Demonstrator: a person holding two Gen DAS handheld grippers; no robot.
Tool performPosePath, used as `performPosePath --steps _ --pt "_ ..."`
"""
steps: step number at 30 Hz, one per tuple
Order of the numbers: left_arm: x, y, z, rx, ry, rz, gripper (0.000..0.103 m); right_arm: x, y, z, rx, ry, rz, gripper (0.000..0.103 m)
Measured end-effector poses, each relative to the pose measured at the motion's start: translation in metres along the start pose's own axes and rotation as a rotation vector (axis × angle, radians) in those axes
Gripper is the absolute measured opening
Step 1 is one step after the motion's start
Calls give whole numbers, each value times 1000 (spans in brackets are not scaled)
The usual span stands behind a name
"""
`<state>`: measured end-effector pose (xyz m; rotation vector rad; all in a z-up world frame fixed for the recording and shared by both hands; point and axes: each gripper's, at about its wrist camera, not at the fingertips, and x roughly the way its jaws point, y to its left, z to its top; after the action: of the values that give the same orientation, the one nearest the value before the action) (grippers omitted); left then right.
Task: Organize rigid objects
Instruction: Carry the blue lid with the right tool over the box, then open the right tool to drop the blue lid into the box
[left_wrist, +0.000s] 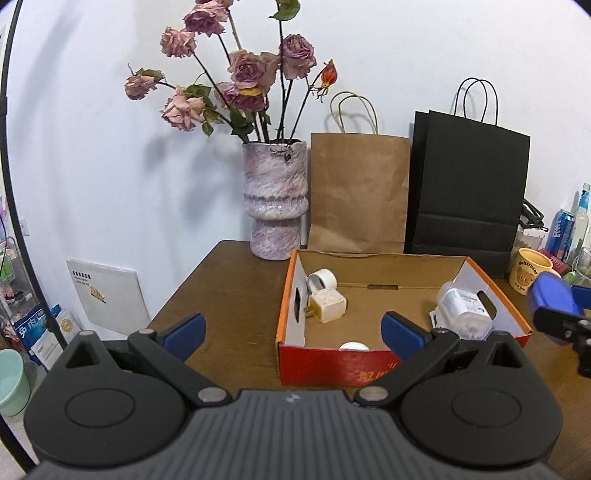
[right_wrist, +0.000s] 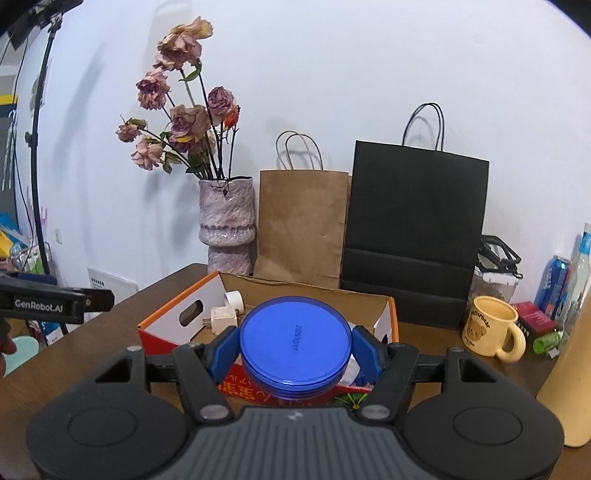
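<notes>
An open red and orange cardboard box (left_wrist: 288, 295) stands on the brown table; it also shows in the right wrist view (right_wrist: 162, 325). Inside lie a white tape roll (left_wrist: 322, 279), a cream plug adapter (left_wrist: 327, 305), a clear plastic bottle (left_wrist: 463, 308) and a small white round object (left_wrist: 354, 346). My left gripper (left_wrist: 293, 332) is open and empty at the box's near left corner. My right gripper (right_wrist: 295, 350) is shut on a blue round jar (right_wrist: 295, 339), held above the box's near wall. The jar also shows at the right of the left wrist view (left_wrist: 550, 295).
A purple vase of dried roses (left_wrist: 275, 199), a brown paper bag (left_wrist: 358, 192) and a black paper bag (left_wrist: 469, 188) stand behind the box. A yellow bear mug (right_wrist: 491, 325), cans, bottles and a clear container (right_wrist: 495, 277) crowd the right. A tan cylinder (right_wrist: 569, 376) stands near right.
</notes>
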<state>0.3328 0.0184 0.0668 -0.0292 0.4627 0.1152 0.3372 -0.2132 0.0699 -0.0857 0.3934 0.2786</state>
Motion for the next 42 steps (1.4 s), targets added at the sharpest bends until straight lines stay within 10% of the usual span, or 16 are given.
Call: performPosePath --steps 39,42 --pt "132 -26 14 11 45 6 103 166 10 -18 20 60 -25 66" --pt "132 -25 14 13 45 11 103 168 9 -20 24 59 -52 100"
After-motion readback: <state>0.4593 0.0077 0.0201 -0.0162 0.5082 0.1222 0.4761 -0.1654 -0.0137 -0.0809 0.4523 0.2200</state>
